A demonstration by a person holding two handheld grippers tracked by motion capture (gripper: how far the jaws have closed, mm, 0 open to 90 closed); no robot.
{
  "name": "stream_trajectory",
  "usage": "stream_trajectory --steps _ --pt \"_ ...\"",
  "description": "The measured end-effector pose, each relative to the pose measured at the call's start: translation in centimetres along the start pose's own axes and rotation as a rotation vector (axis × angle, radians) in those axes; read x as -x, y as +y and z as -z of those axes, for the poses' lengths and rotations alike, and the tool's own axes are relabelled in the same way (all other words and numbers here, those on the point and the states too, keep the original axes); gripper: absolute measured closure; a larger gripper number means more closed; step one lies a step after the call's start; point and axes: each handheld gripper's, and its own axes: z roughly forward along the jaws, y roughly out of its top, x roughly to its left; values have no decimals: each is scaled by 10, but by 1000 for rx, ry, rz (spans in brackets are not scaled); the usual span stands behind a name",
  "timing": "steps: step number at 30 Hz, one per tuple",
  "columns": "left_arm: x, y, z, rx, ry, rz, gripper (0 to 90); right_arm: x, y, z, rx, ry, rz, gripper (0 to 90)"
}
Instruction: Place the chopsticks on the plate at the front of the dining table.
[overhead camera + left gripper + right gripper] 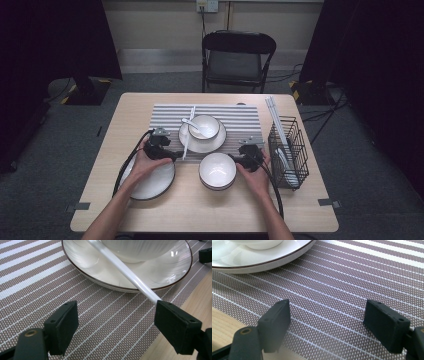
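A white chopstick (125, 271) lies slanted over the rim of a white dark-rimmed plate (82, 267) that carries a small white bowl (135, 250). Its near end reaches the inner face of one jaw of my left gripper (115, 315), which is open low over the striped placemat (37, 280). In the high view the left gripper (170, 152) sits just left of the plate (220, 142). My right gripper (327, 312) is open over bare placemat (362, 272), with the plate's rim (262, 265) at the upper left. In the high view the right gripper (240, 156) is at the mat's front right corner.
A large plate (155, 185) lies under the left hand, and a second white bowl (217, 170) stands front centre. A spoon (192, 124) rests in the bowl on the mat. A black wire basket (287, 150) with utensils stands at the right edge. A folding chair (237, 60) stands beyond the table.
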Motion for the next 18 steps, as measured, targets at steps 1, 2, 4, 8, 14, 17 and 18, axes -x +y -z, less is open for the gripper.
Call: stream_trajectory --steps 1,2,4,8,14,17,18 --pt "0 0 0 -2 -3 7 193 0 0 0 0 0 1 210" --pt "0 0 0 -3 0 2 193 0 0 0 0 0 0 210" --pt "0 0 0 -5 -8 0 192 0 0 0 1 0 2 210" --pt "2 1 -1 -6 -7 -1 191 0 0 0 0 0 1 210" --pt "2 0 -2 3 -5 2 188 0 0 0 1 0 2 210" --pt "1 0 -1 15 -11 11 187 0 0 0 1 0 2 210" --pt "1 0 0 19 -15 13 187 0 0 0 0 0 0 210"
